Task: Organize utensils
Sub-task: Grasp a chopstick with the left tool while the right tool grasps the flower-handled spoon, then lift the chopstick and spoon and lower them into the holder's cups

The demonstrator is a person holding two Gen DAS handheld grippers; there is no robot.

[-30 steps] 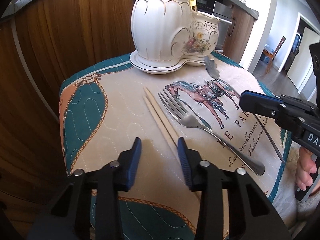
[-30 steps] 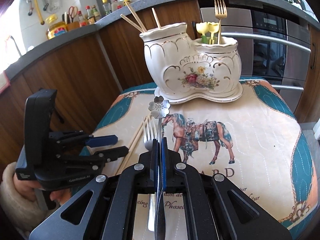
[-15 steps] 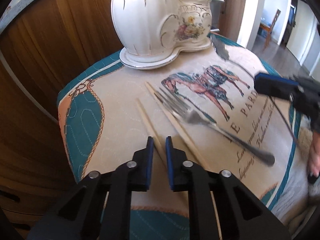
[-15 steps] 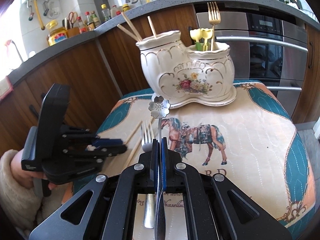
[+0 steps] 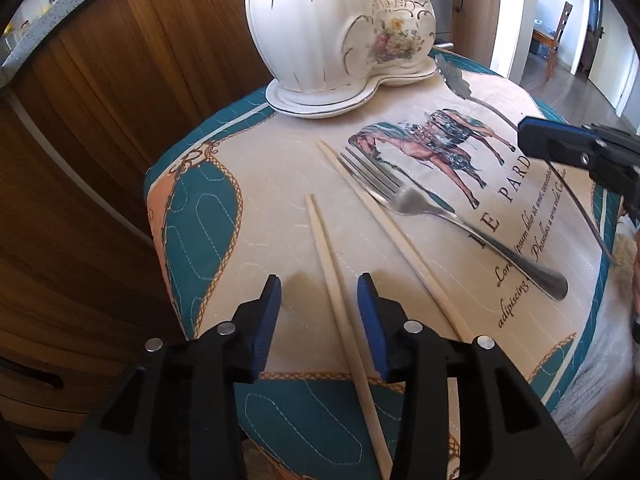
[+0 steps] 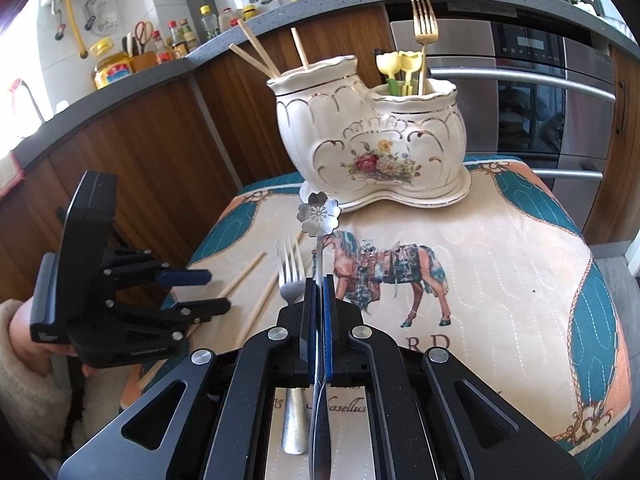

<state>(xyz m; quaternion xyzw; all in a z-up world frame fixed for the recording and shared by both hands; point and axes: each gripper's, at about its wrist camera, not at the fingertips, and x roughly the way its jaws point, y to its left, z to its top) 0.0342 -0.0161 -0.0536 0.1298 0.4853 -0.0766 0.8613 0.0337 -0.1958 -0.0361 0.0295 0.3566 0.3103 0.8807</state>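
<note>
A white ceramic holder [image 5: 336,32] [image 6: 372,148] with two compartments stands on its saucer at the back of the horse-print cloth. Two wooden chopsticks lie on the cloth. One chopstick [image 5: 328,264] [image 6: 244,280] runs between the jaws of my left gripper [image 5: 319,284] [image 6: 212,291]. Those jaws are opening and their pads do not touch it. The second chopstick [image 5: 392,232] [image 6: 262,304] lies beside a steel fork [image 5: 420,204] [image 6: 291,268]. My right gripper [image 6: 319,280] [image 5: 560,144] is shut on the thin handle of a flower-headed spoon [image 6: 319,214] [image 5: 452,76], held above the cloth.
The holder's left compartment holds chopsticks [image 6: 256,52]; the right one holds a gold fork [image 6: 425,20] and yellow tulip-shaped picks [image 6: 400,64]. Wooden cabinet fronts [image 5: 120,120] rise behind the small table, with an oven [image 6: 552,92] at the right. The cloth's left edge [image 5: 160,240] drops off.
The left jaws closed around one chopstick and have spread apart again. That chopstick now lies apart from the other, shifted left. The right gripper with the spoon has kept still.
</note>
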